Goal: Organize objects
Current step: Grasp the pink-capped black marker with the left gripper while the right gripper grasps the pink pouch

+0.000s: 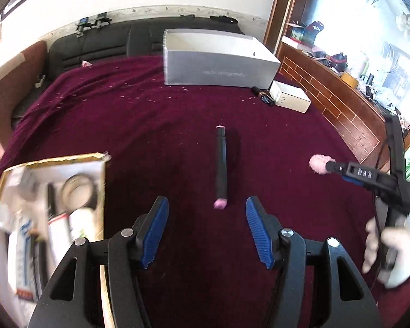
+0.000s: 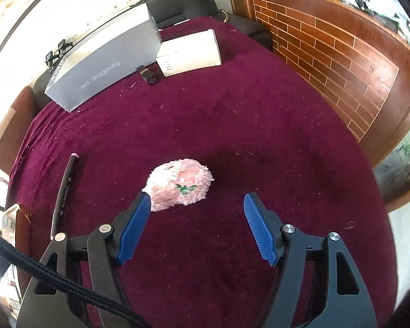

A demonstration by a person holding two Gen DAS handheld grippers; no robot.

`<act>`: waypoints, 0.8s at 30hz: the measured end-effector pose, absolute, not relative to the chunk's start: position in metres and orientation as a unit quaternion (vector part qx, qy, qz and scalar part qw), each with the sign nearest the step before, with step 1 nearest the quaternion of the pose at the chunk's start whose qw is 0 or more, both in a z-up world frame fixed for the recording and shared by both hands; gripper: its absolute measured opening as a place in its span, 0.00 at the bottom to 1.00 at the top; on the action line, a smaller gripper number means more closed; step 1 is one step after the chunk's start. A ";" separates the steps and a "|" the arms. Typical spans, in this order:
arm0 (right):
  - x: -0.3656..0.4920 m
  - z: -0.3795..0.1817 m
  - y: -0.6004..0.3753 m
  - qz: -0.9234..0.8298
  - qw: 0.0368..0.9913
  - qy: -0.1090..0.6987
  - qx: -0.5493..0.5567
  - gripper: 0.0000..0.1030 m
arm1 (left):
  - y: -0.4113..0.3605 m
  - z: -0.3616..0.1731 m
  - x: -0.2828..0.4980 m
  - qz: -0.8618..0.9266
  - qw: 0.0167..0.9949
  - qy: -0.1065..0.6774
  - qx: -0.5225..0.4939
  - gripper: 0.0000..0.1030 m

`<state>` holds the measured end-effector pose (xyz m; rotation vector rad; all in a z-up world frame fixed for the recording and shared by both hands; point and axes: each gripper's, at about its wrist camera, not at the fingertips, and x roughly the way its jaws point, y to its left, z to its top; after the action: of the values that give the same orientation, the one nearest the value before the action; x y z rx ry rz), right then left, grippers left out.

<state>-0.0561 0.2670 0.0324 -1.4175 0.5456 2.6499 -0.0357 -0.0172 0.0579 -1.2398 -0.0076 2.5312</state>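
A black pen-like stick with pink ends point(image 1: 221, 166) lies on the maroon cloth just ahead of my open, empty left gripper point(image 1: 207, 205). It also shows at the left of the right wrist view point(image 2: 65, 191). A fluffy pink puff with a green mark point(image 2: 181, 186) lies on the cloth just beyond my open right gripper point(image 2: 197, 199), near its left fingertip point(image 2: 143, 201). In the left wrist view the right gripper point(image 1: 330, 167) is at the right with the pink puff point(image 1: 318, 164) at its tip. A cardboard tray point(image 1: 95, 161) with blurred toiletries sits at the left.
A long grey box point(image 1: 218, 60) stands at the back of the cloth, also seen in the right wrist view point(image 2: 101, 60). A small white box point(image 2: 190, 52) and a small dark object point(image 2: 147, 76) lie beside it. A brick-patterned wooden wall point(image 2: 328, 54) borders the right.
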 end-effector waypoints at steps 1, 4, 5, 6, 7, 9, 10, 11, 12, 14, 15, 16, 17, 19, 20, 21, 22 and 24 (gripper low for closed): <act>-0.057 0.030 0.270 0.866 0.040 0.190 -0.460 0.68 | -0.013 0.055 -0.041 0.886 0.162 -0.003 -0.434 0.51; -0.062 0.023 0.269 0.861 0.024 0.226 -0.455 0.69 | 0.004 0.046 -0.059 0.890 0.149 0.016 -0.430 0.51; -0.062 0.023 0.267 0.861 0.021 0.230 -0.453 0.71 | 0.007 0.043 -0.065 0.890 0.147 0.019 -0.431 0.51; -0.064 0.024 0.263 0.866 0.025 0.226 -0.446 0.71 | 0.011 0.038 -0.072 0.890 0.142 0.023 -0.434 0.51; -0.068 0.025 0.259 0.869 0.023 0.224 -0.440 0.70 | 0.014 0.036 -0.077 0.890 0.138 0.027 -0.434 0.51; -0.075 0.024 0.253 0.870 0.020 0.228 -0.438 0.70 | 0.020 0.030 -0.086 0.891 0.133 0.036 -0.432 0.51; -0.076 0.025 0.251 0.872 0.023 0.223 -0.434 0.70 | 0.024 0.028 -0.090 0.892 0.127 0.044 -0.432 0.51; -0.078 0.025 0.248 0.874 0.021 0.221 -0.433 0.71 | 0.026 0.025 -0.093 0.892 0.123 0.050 -0.431 0.51; -0.079 0.024 0.246 0.877 0.022 0.217 -0.429 0.71 | 0.029 0.021 -0.097 0.892 0.122 0.053 -0.432 0.51; -0.079 0.024 0.243 0.883 0.021 0.206 -0.422 0.71 | 0.034 0.016 -0.102 0.890 0.115 0.061 -0.437 0.51; -0.081 0.021 0.243 0.885 0.020 0.202 -0.419 0.71 | 0.036 0.012 -0.105 0.888 0.114 0.062 -0.441 0.51; -0.080 0.021 0.243 0.887 0.018 0.200 -0.415 0.71 | 0.037 0.010 -0.107 0.887 0.115 0.063 -0.443 0.51; -0.079 0.019 0.243 0.888 0.017 0.200 -0.414 0.71 | 0.039 0.007 -0.108 0.886 0.114 0.067 -0.444 0.51; -0.077 0.019 0.245 0.888 0.010 0.208 -0.411 0.71 | 0.044 0.000 -0.110 0.886 0.110 0.079 -0.444 0.51; -0.076 0.018 0.247 0.887 0.006 0.215 -0.409 0.71 | 0.048 -0.005 -0.110 0.882 0.114 0.086 -0.449 0.51; -0.076 0.018 0.250 0.885 0.000 0.223 -0.408 0.71 | 0.050 -0.007 -0.110 0.881 0.116 0.088 -0.450 0.51; -0.075 0.018 0.253 0.884 -0.006 0.233 -0.406 0.71 | 0.050 -0.006 -0.109 0.883 0.118 0.089 -0.446 0.49; -0.074 0.017 0.256 0.881 -0.014 0.244 -0.405 0.71 | 0.048 -0.005 -0.108 0.874 0.138 0.071 -0.461 0.17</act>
<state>-0.0744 0.2559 0.0175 -1.2821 0.7731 2.7932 -0.1081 0.0478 -0.0047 -1.3343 0.2047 2.5270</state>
